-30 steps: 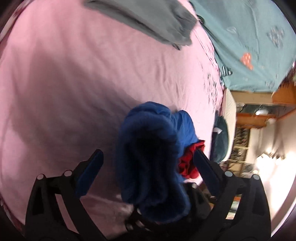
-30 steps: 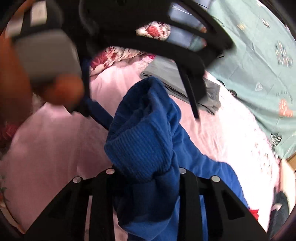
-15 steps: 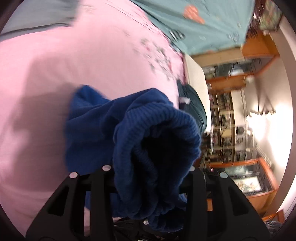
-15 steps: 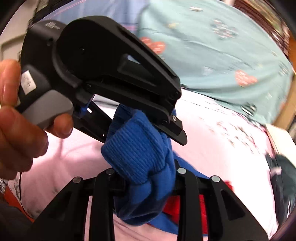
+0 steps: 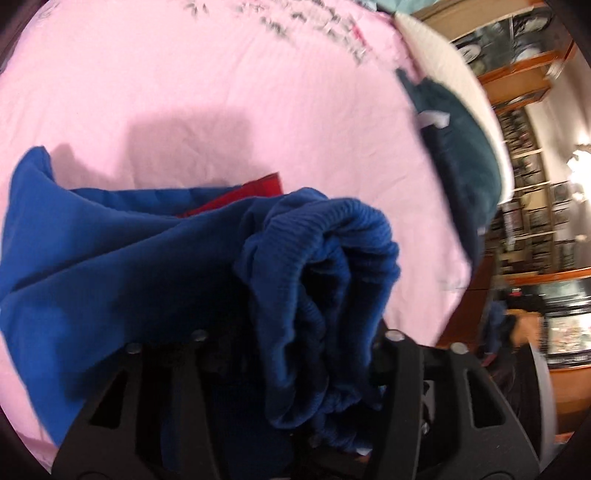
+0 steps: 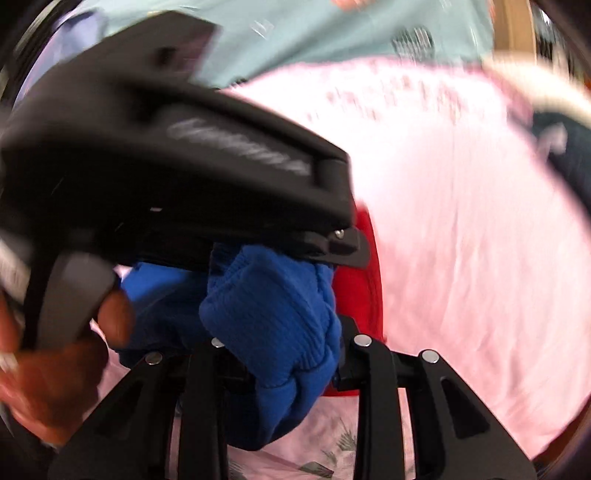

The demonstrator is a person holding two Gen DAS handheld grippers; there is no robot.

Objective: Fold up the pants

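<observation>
The blue pants (image 5: 110, 266) are bunched, with a red part (image 5: 258, 188) showing behind them. In the left wrist view a ribbed cuff (image 5: 332, 258) fills the space between the jaws of my left gripper (image 5: 295, 332). Those jaws are opening, and the cuff still sits wedged between them. In the right wrist view my right gripper (image 6: 288, 339) is shut on another ribbed cuff (image 6: 273, 317). The black body of the left gripper (image 6: 166, 166) hangs just above it, held by a hand (image 6: 55, 369). The fingertips of both grippers are hidden by cloth.
A pink bed sheet (image 5: 221, 92) lies under everything. A dark teal garment (image 5: 461, 147) lies at the bed's right edge beside a white mattress edge (image 5: 443, 48). A pale teal quilt (image 6: 314, 29) is at the far side. Wooden shelves (image 5: 535, 221) stand beyond the bed.
Both grippers swept across the bed together, rolling as they went, carrying the pants. The left jaws went from wide open to closed around the cuff. The grey garment left the view.
</observation>
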